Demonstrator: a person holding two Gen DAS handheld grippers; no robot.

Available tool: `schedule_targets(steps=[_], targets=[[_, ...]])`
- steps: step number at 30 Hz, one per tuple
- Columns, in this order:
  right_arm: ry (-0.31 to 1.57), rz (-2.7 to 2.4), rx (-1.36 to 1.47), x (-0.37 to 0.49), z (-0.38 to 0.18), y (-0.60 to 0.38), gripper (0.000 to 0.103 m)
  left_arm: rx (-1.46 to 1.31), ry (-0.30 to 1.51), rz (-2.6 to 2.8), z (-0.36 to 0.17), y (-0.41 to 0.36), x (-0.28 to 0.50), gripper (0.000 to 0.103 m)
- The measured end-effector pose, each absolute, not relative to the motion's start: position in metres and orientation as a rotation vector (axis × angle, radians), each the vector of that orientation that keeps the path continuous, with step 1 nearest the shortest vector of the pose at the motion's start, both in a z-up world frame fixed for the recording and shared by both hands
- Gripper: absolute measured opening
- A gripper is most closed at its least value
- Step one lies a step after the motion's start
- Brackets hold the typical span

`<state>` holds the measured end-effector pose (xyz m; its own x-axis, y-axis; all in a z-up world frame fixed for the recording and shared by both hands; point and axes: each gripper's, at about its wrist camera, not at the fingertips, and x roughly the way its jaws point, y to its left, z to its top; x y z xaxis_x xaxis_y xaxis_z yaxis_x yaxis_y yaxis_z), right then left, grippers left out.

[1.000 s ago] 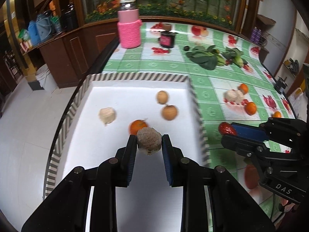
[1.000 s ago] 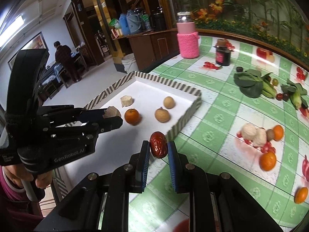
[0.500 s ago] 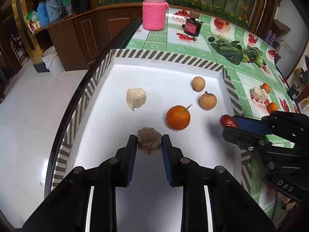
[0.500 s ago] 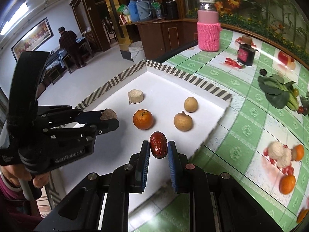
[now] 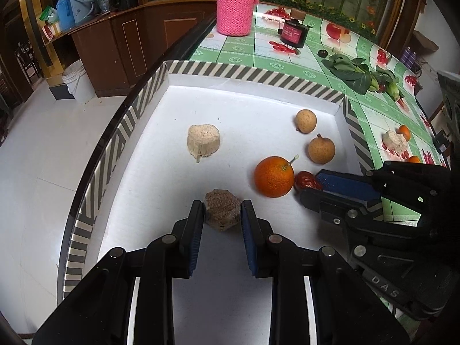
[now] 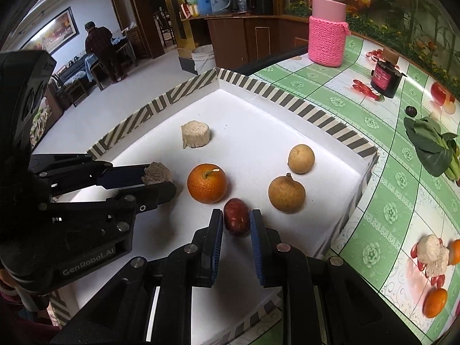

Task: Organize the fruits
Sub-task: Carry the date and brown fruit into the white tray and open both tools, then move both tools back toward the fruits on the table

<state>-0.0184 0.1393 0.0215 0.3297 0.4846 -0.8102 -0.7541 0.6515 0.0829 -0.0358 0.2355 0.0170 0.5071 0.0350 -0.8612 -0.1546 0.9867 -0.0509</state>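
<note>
Left edge of the right wrist view: a person [image 6: 100, 49] stands far back in the room, facing away. Nearer, the left gripper [image 5: 222, 212] is closed narrow on a brown, rough lump [image 5: 222, 213], pads pressing both sides; it sits low over the white floor of the striped tray [image 5: 253, 73], and whether it touches the floor is hard to tell from these angles.

Inside the tray, moving right: a pale cut chunk [image 5: 203, 141] lies alone toward the far left part. An orange [image 5: 273, 176] with a short stalk sits mid-tray. Just beside it, a red date [image 6: 236, 220] lies between the pads of the right gripper [image 6: 236, 222], whose jaws are opening; a thin gap shows at the left pad, and the date looks to be down on the tray floor. Two tan round fruits [image 5: 321, 150] [image 5: 306, 120] rest further right, near the tray's right wall.

On the green checked tablecloth [image 6: 382, 210] beyond: a jar in a pink knit sleeve [image 6: 327, 33], a small dark jar [image 6: 385, 82], leafy greens [image 6: 434, 149], and more small oranges [image 6: 435, 302] and a pale chunk [image 6: 431, 251] at the far right.
</note>
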Motion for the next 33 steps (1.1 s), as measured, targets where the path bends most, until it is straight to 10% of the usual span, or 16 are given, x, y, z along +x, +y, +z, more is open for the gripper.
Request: schedule_targets(steps=[4,8,15,33], targets=[[0.921,0.835,-0.320,-0.022,0.025,0.136,0.030,-0.132,1.033,0.130,0.017,0.237,-0.037,0.029],[0.896,0.829,-0.283,-0.028,0.037,0.122,0.044,-0.137,0.995,0.161,0.025,0.238,-0.042,0.065],[0.850,0.778,-0.194,-0.038,0.057,0.084,0.062,-0.128,0.966,0.166,0.039,0.224,-0.048,0.065],[0.842,0.567,-0.062,-0.052,0.064,-0.062,0.071,-0.047,0.938,0.010,0.061,0.116,-0.040,0.065]])
